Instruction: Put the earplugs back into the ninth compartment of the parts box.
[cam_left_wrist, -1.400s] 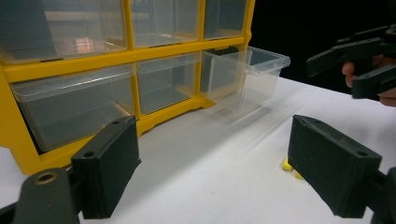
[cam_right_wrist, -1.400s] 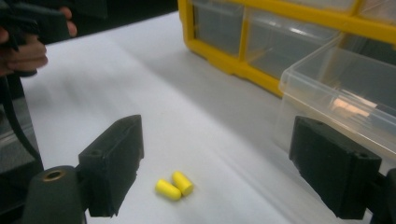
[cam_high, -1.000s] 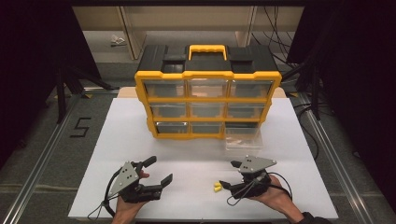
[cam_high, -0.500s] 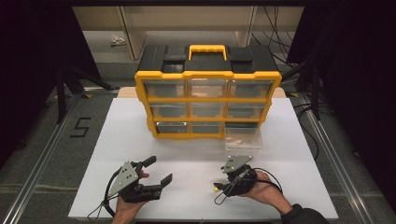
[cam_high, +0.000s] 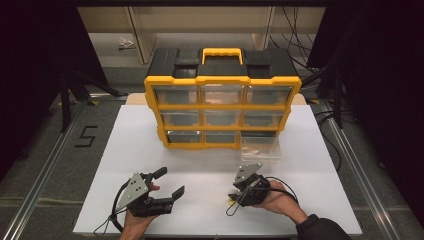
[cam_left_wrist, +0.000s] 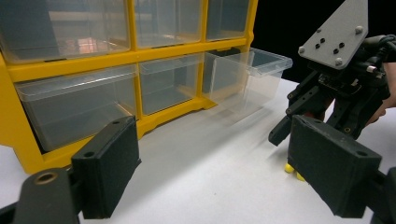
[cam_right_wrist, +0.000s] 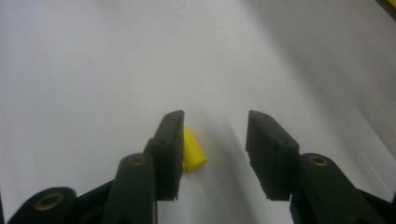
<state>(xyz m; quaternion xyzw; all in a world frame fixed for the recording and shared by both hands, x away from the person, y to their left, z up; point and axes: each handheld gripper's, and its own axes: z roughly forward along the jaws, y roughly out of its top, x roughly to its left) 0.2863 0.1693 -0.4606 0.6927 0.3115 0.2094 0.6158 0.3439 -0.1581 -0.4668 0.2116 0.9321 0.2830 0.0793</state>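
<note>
We are lowering our right gripper (cam_high: 235, 196) over the yellow piece (cam_right_wrist: 192, 150) at five o'clock on the table (cam_high: 200, 160), jaws closing around it but not yet pinching. Our left gripper (cam_high: 167, 182) is idling released at seven o'clock. At one o'clock from the piece, the cabinet's (cam_high: 222, 110) pulled-out drawer (cam_high: 260, 147) is sitting empty.

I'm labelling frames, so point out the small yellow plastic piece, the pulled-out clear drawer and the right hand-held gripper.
Small yellow plastic piece (cam_right_wrist: 193, 151), right gripper view, its top.
Pulled-out clear plastic drawer (cam_high: 260, 150), high view, front wall.
Right hand-held gripper (cam_high: 234, 198), high view, between fingertips.
</note>
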